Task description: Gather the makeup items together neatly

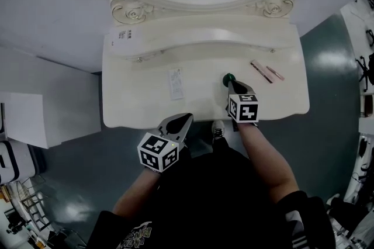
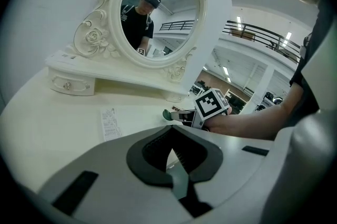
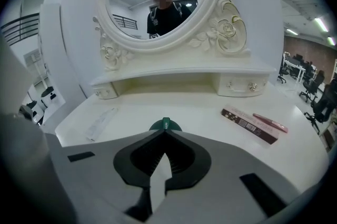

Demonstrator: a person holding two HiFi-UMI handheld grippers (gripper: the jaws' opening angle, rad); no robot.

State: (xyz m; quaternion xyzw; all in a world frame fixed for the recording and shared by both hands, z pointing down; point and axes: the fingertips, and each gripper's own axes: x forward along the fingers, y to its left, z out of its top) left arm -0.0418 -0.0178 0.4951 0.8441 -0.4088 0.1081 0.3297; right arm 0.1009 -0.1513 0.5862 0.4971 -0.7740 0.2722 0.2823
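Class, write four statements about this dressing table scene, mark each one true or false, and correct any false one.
1. The right gripper is shut on a green item. True.
2. The left gripper holds the pink tube. False: its jaws are together with nothing between them, and the pink tube lies on the table.
3. A paper slip lies flat on the table. True.
4. The brown box stands upright. False: it lies flat beside the pink tube.
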